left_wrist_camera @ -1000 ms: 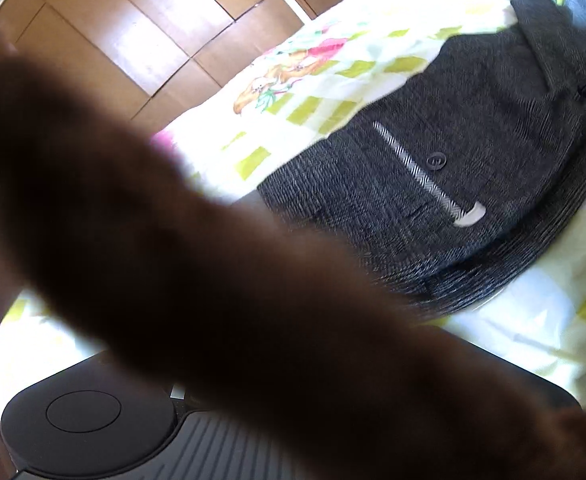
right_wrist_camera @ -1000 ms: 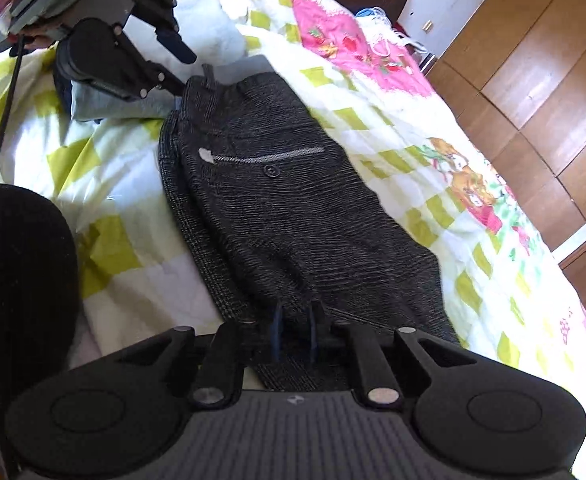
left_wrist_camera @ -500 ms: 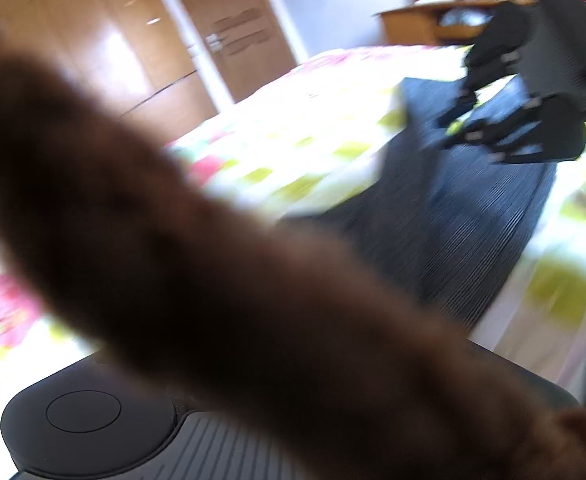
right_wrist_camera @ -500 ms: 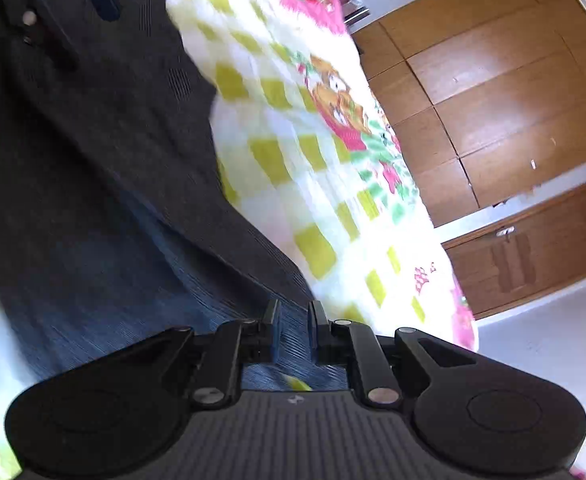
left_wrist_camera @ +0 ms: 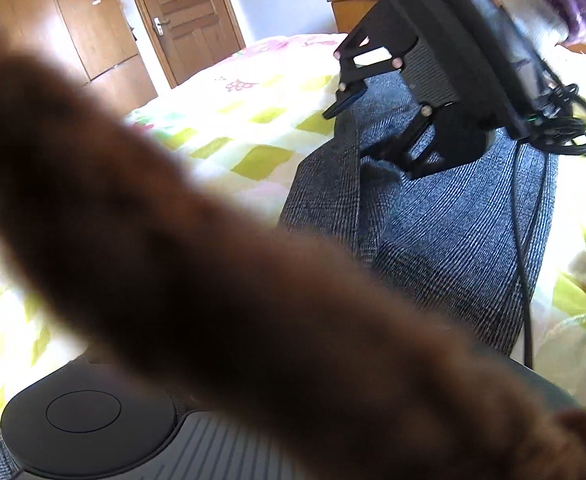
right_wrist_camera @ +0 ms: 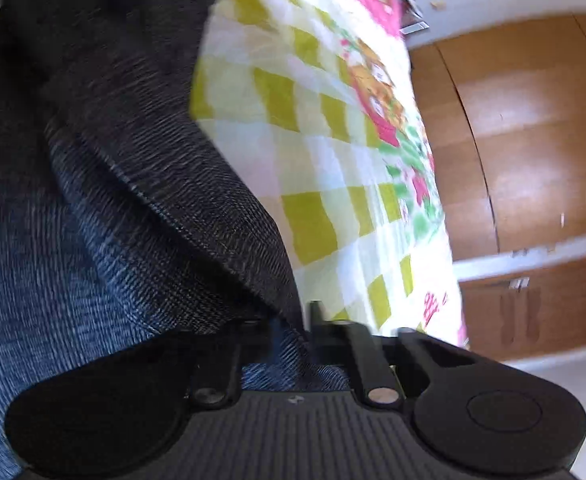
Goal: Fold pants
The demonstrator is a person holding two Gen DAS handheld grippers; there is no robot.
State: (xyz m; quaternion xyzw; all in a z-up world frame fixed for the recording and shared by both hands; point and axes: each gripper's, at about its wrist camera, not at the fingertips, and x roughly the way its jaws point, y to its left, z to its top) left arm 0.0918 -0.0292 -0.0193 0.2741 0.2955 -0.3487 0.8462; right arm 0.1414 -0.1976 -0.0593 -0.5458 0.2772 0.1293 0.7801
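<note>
Compared with a second ago, when the pants lay flat with the button pocket up and the right gripper sat at their near end, the fabric is now doubled: the right gripper has carried that end up and across, and a folded ridge of dark grey cloth runs diagonally through the right wrist view. Its jaws are clamped on the pants, cloth filling the narrow gap between the fingers. In the left wrist view the same gripper hangs over the pants, its cable trailing across the fabric. The left gripper shows only part of its body at the lower edge; a blurred brown shape, possibly fur or a sleeve close to the lens, hides its fingers, so whether its jaws are apart or together cannot be told. The pants rest on a bed covered by a white sheet with green squares and pink cartoon prints, near its side edge. Behind stand wooden wardrobe panels, a wooden door, a white wall and a small wooden cabinet.
</note>
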